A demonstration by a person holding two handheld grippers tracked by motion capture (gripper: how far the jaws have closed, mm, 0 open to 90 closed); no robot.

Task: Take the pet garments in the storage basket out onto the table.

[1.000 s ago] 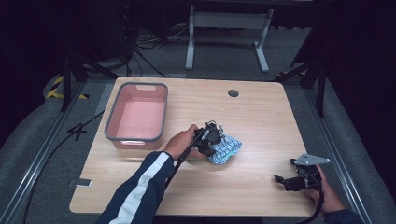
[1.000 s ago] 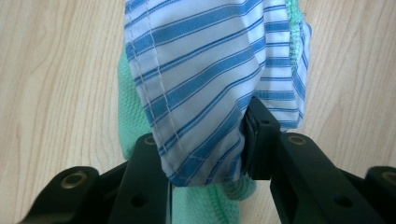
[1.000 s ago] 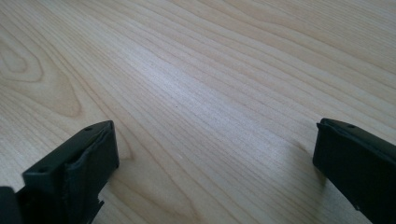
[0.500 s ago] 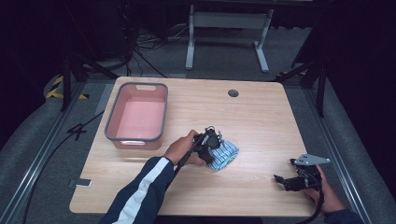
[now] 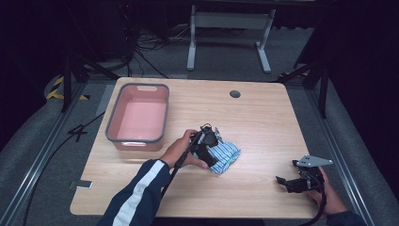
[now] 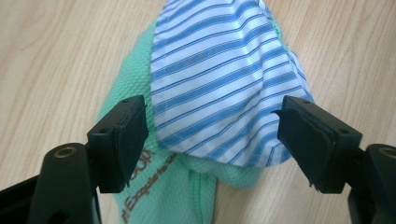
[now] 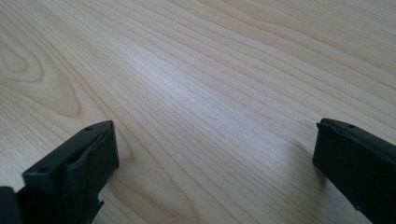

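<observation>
A: Since the earlier frames the left gripper (image 5: 217, 153) has slid a little toward the near edge with the cloth bundle (image 5: 227, 157); its jaws have just been opening, and the bundle lies between them, no longer pinched.

B: So the pads are clear of the fabric?

A: In the left gripper view, yes; the two black jaws stand wide on either side of the blue-striped cloth (image 6: 224, 79), which lies on top of a green cloth (image 6: 135, 107) with brown lettering; neither pad presses on it.

B: Where does the bundle sit?

A: On the wooden table (image 5: 263, 117), near the middle and a bit toward the person's side; the pink tub (image 5: 139, 117) stands to its left, apart from it.

B: And the other hand?

A: The right gripper (image 5: 285, 182) rests at the near right corner, well apart from the bundle; it has kept its place; in the right gripper view its jaws stand wide over bare wood, holding nothing.
</observation>
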